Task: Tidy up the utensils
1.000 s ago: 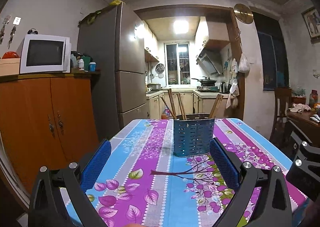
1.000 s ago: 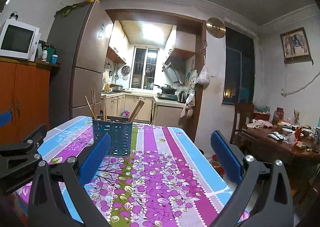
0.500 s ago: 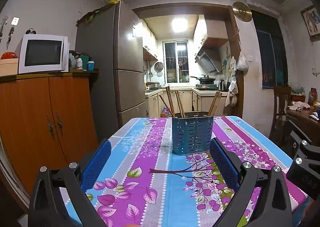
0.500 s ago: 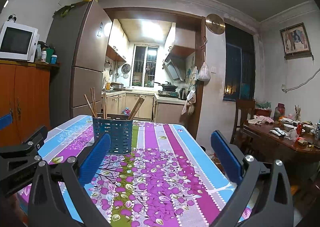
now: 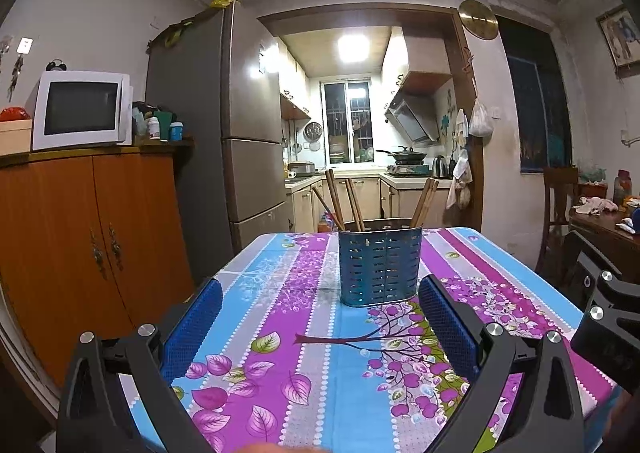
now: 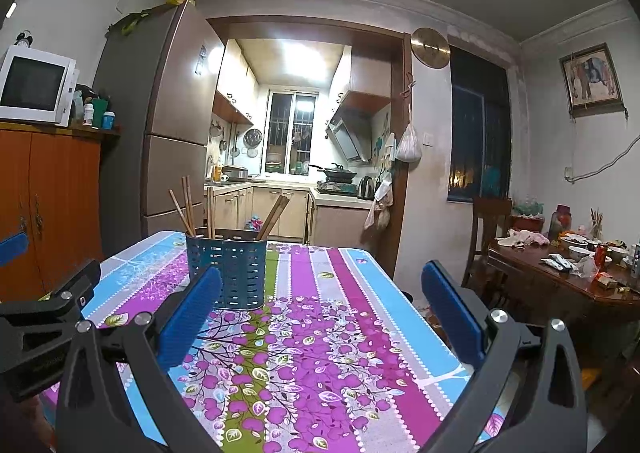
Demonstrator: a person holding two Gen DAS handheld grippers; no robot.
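- The left gripper (image 5: 320,323), black-framed with blue textured pads, hangs above the near end of the table with its jaws spread wide and nothing between them.
- The right gripper (image 6: 320,307), of the same build, is likewise spread wide and empty over the near part of the table.
- A blue perforated metal utensil holder (image 5: 380,265) stands upright on the floral striped tablecloth (image 5: 280,333), toward the table's far end; in the left wrist view it sits roughly on the centre line between the pads, well ahead of them.
- Brown wooden chopsticks (image 5: 344,203) stand in the holder, some leaning left and a pair leaning right (image 5: 425,199).
- In the right wrist view the holder (image 6: 232,273) is left of centre, just behind the left pad, apart from it.
- The left gripper's black frame (image 6: 44,317) shows at the left edge of the right wrist view.
- An orange wooden cabinet (image 5: 100,237) with a white microwave (image 5: 80,109) on top stands left of the table, beside a tall grey refrigerator (image 5: 224,133).
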